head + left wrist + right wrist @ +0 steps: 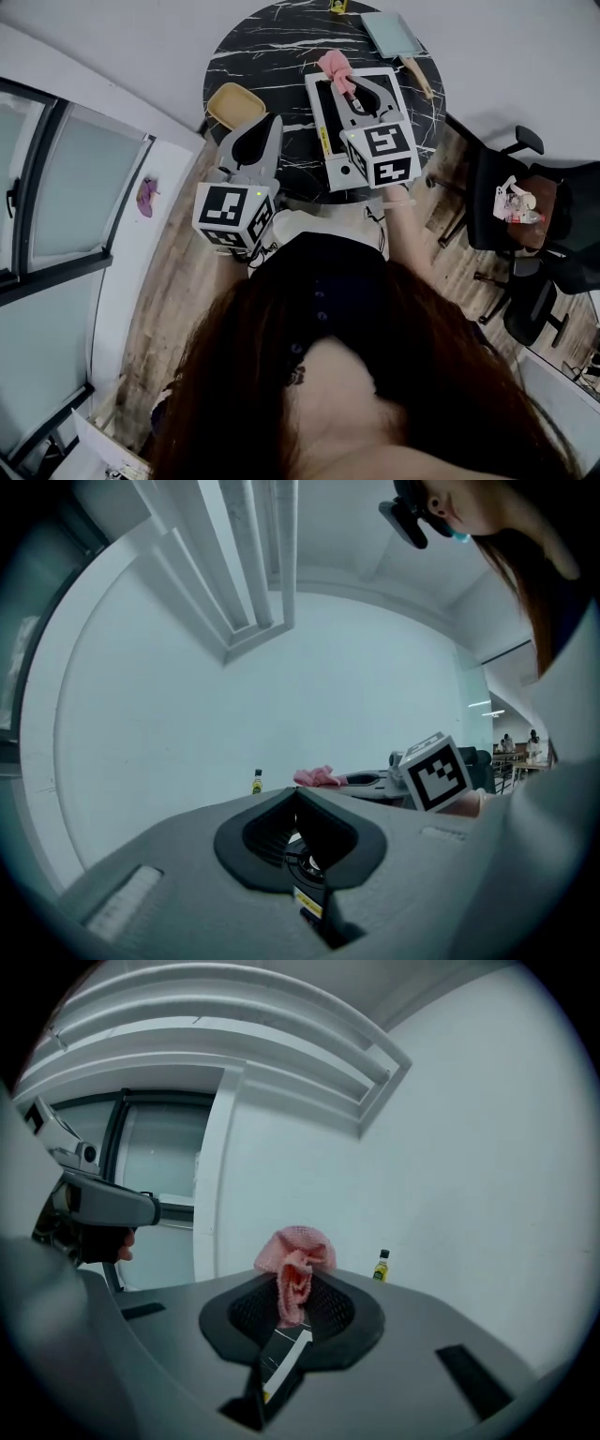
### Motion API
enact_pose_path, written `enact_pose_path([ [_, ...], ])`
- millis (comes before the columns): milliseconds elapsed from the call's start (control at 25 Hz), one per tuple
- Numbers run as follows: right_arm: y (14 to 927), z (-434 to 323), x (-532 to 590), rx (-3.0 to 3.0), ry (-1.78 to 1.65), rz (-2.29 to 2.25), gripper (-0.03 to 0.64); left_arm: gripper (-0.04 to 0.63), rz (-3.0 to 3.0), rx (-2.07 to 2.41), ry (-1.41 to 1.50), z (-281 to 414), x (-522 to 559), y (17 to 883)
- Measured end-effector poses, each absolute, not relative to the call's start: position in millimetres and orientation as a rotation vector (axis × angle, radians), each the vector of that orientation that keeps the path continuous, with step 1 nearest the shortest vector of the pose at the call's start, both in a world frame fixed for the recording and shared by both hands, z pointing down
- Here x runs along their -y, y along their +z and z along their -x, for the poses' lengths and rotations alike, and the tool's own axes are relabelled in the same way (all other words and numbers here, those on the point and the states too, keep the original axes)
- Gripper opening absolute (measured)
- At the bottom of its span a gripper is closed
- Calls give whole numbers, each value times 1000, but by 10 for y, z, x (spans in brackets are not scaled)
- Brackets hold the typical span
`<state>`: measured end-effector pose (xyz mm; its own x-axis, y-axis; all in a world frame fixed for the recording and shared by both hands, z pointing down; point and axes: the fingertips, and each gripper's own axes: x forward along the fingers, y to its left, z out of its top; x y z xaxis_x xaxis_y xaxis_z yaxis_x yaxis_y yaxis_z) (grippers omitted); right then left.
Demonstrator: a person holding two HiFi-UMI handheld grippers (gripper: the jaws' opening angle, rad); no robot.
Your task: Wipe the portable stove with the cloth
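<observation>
Bunched pink cloth [336, 66] in right tongs [292, 1288], over white portable stove [316, 117] on black table [253, 47].

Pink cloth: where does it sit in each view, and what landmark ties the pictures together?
Head view: pink cloth top centre, at the right gripper's tongs.
Left gripper view: small, just right of centre.
Right gripper view: centre, pinched in the tongs.
Shared landmark: the small yellow bottle.

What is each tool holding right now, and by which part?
The right tool pinches the pink cloth by a bunched fold, the rest puffing out past its tips. The left tool is shut on nothing.
</observation>
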<state>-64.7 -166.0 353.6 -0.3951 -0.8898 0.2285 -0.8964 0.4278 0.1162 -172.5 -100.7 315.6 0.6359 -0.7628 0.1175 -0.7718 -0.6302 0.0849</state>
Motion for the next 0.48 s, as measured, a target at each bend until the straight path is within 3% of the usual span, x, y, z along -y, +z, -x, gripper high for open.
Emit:
enact_pose_path([
  [480, 3446, 354, 996, 2440, -12, -1542, 46, 12, -2719, 1323, 72, 1468, 580, 3127],
])
